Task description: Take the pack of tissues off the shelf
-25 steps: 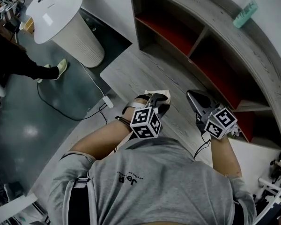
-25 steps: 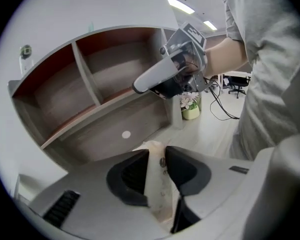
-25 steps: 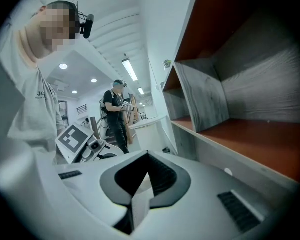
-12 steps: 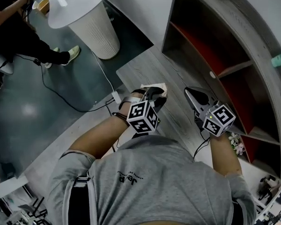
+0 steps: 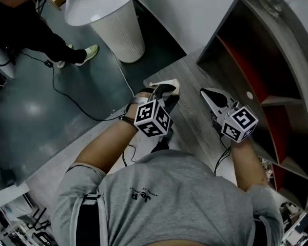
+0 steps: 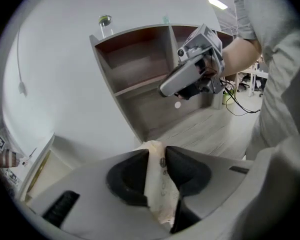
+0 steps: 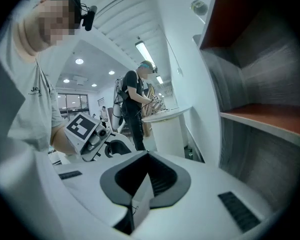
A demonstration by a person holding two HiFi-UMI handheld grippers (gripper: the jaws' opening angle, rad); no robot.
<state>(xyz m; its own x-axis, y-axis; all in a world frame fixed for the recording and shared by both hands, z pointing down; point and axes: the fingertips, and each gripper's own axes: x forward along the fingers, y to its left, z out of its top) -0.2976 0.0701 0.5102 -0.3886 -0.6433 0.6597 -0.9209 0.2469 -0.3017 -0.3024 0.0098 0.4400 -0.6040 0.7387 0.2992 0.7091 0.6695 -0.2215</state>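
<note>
The cream pack of tissues (image 6: 155, 181) is pinched upright between the two dark pads of my left gripper (image 6: 157, 153), which is shut on it. From the head view the pack (image 5: 168, 84) sticks out past the left gripper (image 5: 161, 93), held over the wooden floor in front of the shelf (image 5: 256, 76). My right gripper (image 5: 211, 98) hovers beside it, nearer the shelf, its jaws shut with nothing between them (image 7: 146, 170). The left gripper view shows the right gripper (image 6: 190, 76) in front of the shelf's compartments (image 6: 140, 79).
A white ribbed pedestal table (image 5: 113, 19) stands to the far left. A person in black (image 5: 20, 35) stands beside it, and a cable (image 5: 66, 96) trails over the dark floor. A glass object (image 6: 105, 21) sits on the shelf top.
The head view has swung, so the shelf has slid to the right and the table toward the middle. Both grippers sit slightly higher; the left one still grips the pack.
</note>
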